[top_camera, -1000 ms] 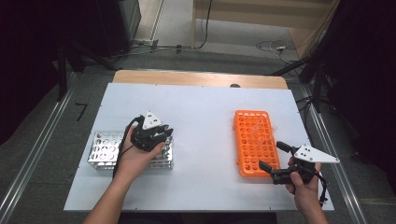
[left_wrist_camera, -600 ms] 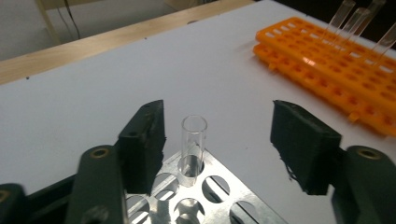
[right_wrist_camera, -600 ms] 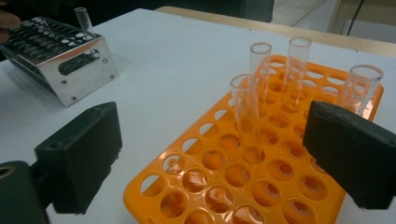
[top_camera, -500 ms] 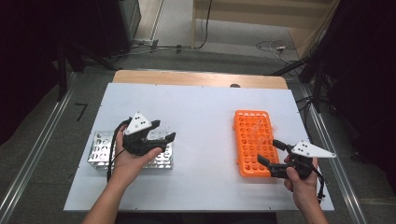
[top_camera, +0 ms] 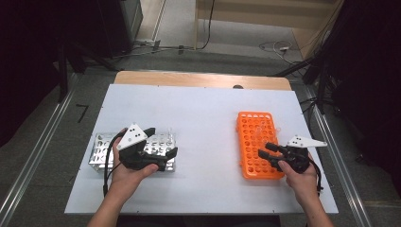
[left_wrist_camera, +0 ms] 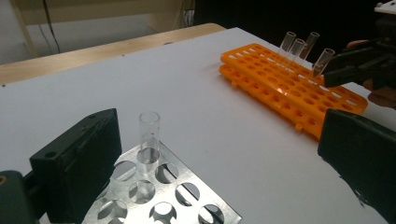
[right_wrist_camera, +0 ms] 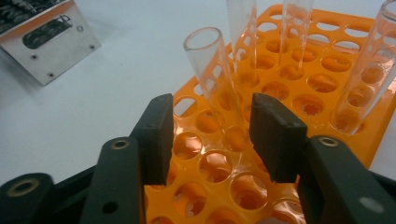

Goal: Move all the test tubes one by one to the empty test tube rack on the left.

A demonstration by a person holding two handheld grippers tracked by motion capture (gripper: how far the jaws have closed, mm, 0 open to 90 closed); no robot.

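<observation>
My left gripper (top_camera: 163, 141) stands open over the right end of a metal rack (top_camera: 101, 151). Its jaws have just been opening. A clear tube (left_wrist_camera: 149, 135) stands upright in that rack between the wide jaws (left_wrist_camera: 219, 126), touched by neither. My right gripper (top_camera: 263, 149) reaches over the near right part of the orange rack (top_camera: 255, 127). Its jaws (right_wrist_camera: 212, 107) have just been closing around a clear tube (right_wrist_camera: 212, 70) that stands in a hole. Small gaps still show beside the glass. Three more tubes (right_wrist_camera: 296, 28) stand in the orange rack behind it.
Both racks lie on a white board (top_camera: 203, 109) with a wooden table edge (top_camera: 198, 78) behind it. A wide bare strip of board separates the racks. Dark equipment and cables lie on the floor beyond.
The left gripper let go of the tube in the metal rack, opened wide and drew back toward the person. The right gripper moved forward over the orange rack and narrowed its jaws around a tube.
</observation>
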